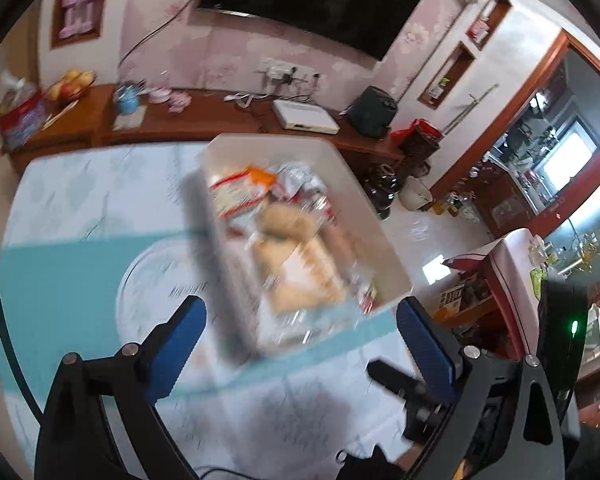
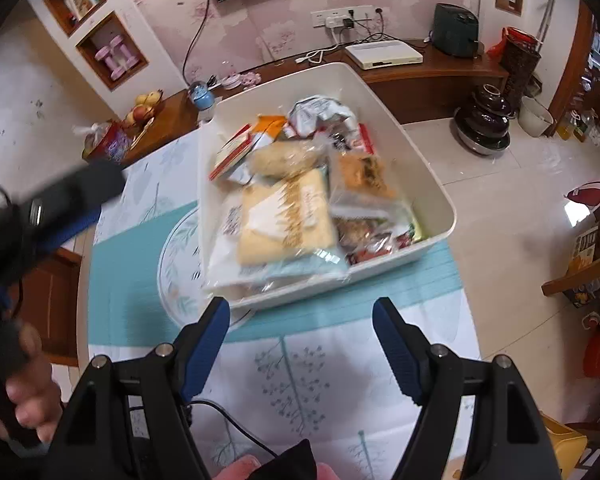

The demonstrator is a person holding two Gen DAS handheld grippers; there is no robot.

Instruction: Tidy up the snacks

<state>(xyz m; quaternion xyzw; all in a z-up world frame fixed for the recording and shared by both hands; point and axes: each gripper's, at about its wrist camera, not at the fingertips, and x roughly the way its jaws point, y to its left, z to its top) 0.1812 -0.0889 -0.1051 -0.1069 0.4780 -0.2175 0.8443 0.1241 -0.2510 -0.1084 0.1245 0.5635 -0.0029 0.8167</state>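
Observation:
A white plastic bin (image 2: 432, 176) full of packaged snacks stands on the table; it also shows, blurred, in the left wrist view (image 1: 364, 200). A large pale yellow snack pack (image 2: 284, 216) lies on top near the front, with a clear bag of tan pastry (image 2: 284, 158) and red-and-orange packets (image 2: 236, 148) behind it. My right gripper (image 2: 300, 316) is open and empty, just short of the bin's near wall. My left gripper (image 1: 300, 320) is open and empty, hovering at the bin's near end; it shows blurred at the left of the right wrist view (image 2: 60, 208).
The table has a white and teal leaf-print cloth (image 2: 300, 368), and a round glass plate (image 2: 180, 256) lies partly under the bin. A wooden sideboard (image 2: 432, 68) with a white box, fruit bowl (image 2: 144, 110) and dark appliance lines the wall. Tiled floor lies right of the table.

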